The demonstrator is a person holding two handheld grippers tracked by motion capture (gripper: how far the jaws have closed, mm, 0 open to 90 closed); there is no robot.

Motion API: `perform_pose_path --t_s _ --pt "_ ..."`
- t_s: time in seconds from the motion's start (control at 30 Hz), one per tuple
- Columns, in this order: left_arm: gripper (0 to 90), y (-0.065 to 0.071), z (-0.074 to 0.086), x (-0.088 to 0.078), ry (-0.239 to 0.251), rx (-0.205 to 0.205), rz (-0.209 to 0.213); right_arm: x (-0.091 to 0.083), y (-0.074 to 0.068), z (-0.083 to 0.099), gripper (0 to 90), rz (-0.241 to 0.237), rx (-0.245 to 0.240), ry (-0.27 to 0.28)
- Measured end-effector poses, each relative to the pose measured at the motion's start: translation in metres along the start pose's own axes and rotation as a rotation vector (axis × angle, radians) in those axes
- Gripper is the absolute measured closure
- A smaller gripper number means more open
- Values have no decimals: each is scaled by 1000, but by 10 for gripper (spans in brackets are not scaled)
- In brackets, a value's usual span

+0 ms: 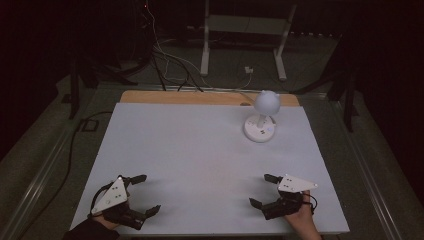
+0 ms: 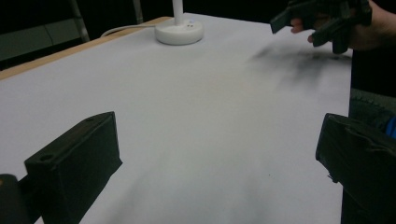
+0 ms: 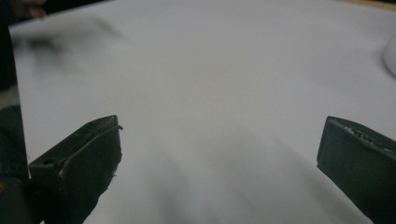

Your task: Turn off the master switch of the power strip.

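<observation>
At the near edge of the white table (image 1: 200, 150), the left gripper (image 1: 146, 194) and the right gripper (image 1: 262, 190) are held well apart, each with its 2 black jaws spread wide and nothing between them. Both hands are cut off by the bottom of the high view, and the surroundings are lost in darkness. Farther off, toward the far right, a small white lamp (image 1: 261, 117) is seen, with a round flat base and a ball-shaped head; its base is clipped at the edge of the right gripper view. A wooden strip (image 1: 190, 97) is exposed along the far edge.
</observation>
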State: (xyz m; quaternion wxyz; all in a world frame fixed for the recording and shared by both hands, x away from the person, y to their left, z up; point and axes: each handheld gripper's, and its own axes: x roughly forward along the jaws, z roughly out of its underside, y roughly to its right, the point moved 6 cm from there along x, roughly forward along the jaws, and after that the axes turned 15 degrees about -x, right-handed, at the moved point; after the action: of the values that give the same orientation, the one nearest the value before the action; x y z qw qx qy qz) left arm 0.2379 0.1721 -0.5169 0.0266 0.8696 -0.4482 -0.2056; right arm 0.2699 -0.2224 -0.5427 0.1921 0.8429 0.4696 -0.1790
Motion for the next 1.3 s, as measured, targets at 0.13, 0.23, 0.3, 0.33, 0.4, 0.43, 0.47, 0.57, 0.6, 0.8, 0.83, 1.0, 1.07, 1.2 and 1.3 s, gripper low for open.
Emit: perform_pose_path --t_s 0.13,0.23,0.3,0.33,0.4,0.43,0.47,0.57,0.6,0.8,0.83,1.0,1.07,1.2,1.3 --pt "3 -2 1 0 -2 -6 -1 4 -4 1 0 -28 -13 -21" --pt "3 -2 2 1 -15 -10 0 6 -6 2 0 -32 -20 -35" --pt "4 -2 4 2 -30 0 3 5 -5 2 0 -13 -35 -28" --pt "4 -2 5 3 -37 1 0 5 -5 2 0 -13 -35 -28" --pt "3 -2 5 3 -39 3 3 3 -4 3 0 10 -56 -31" --pt "3 -2 5 3 -40 2 2 3 -4 3 0 10 -56 -31" --pt "4 -2 6 3 -40 -1 2 3 -3 4 0 17 -61 -37" --pt "4 -3 6 3 -35 -4 0 3 -3 4 0 9 -60 -36" --pt "4 -3 6 3 -34 -5 -4 4 -3 4 0 5 -59 -40" --pt "4 -4 6 3 -35 -5 -9 3 -3 4 0 -10 -54 -47" --pt "4 -4 6 3 -35 -5 -9 3 -4 5 0 -12 -55 -53" --pt "4 -4 6 4 -40 3 -15 4 -7 4 0 -21 -68 -61" --pt "4 -4 7 4 -41 2 -15 4 -8 3 0 -14 -78 -61" --pt "4 -3 6 4 -39 3 -12 5 -12 1 0 -34 -50 -72" --pt "4 -2 6 4 -36 1 -9 6 -12 1 0 -40 -33 -85"
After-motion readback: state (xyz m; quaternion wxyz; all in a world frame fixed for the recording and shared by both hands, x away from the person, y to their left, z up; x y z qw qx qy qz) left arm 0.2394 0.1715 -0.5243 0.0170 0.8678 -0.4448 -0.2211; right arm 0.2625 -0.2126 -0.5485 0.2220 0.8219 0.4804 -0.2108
